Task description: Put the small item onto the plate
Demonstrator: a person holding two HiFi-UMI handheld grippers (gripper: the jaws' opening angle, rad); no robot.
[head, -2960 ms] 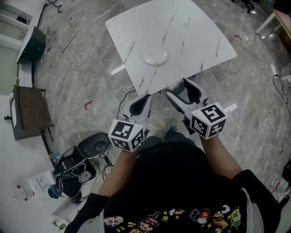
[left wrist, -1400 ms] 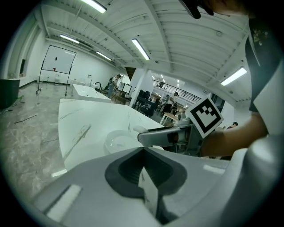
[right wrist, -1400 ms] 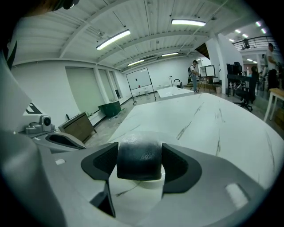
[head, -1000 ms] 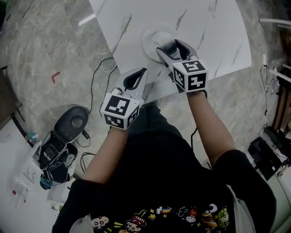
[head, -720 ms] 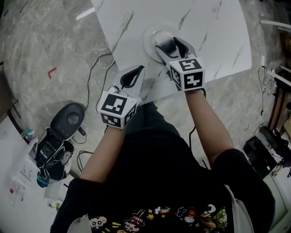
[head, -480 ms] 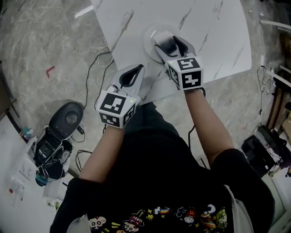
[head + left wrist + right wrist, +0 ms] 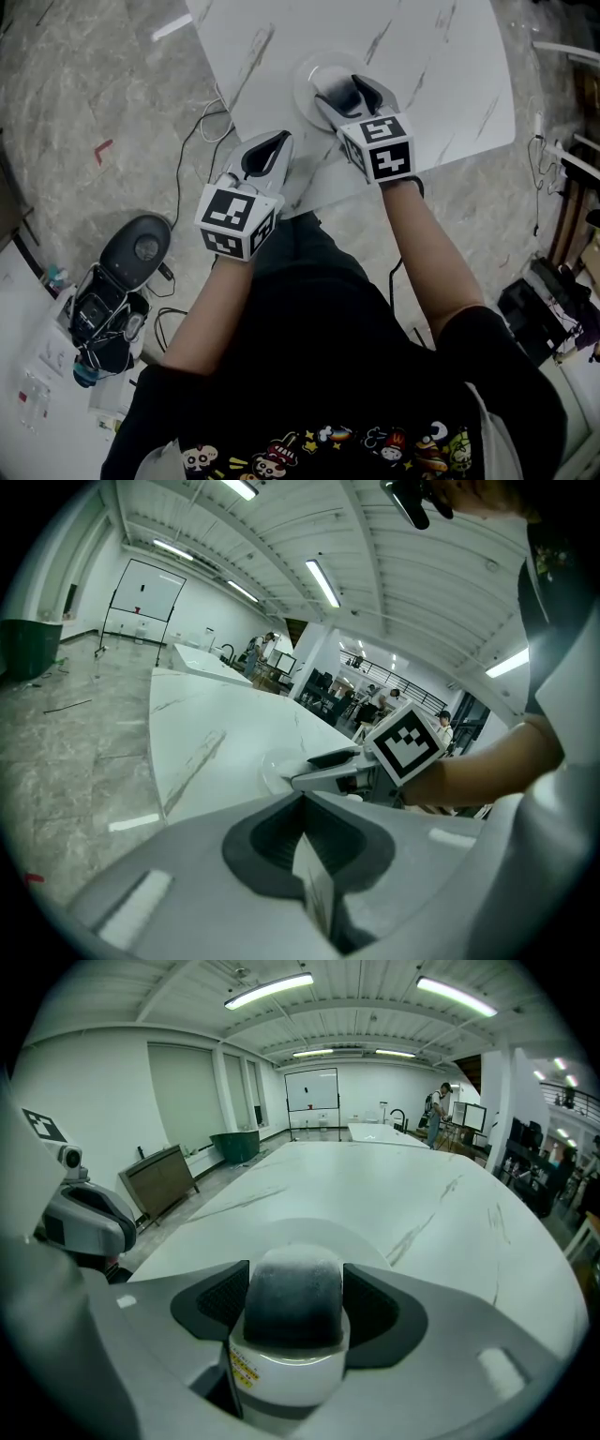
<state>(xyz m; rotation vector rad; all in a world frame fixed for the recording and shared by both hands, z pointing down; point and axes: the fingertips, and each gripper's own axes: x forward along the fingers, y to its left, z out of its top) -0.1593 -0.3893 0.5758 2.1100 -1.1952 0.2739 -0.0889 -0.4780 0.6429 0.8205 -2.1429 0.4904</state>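
Right gripper (image 7: 342, 89): you're gripping the small item (image 7: 291, 1321), a dark-capped jar, over the plate (image 7: 305, 80).
Left gripper (image 7: 302, 803): you're idling it, jaws together, empty.
Progress: nearly there I'd say, lowering and releasing remaining.

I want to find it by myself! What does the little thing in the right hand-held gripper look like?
Look at the white marble table, at the round plate near its front edge. Over it, the right hand-held gripper clamps a small white bottle: dark grey cap, yellow label, unlike the plain plate.
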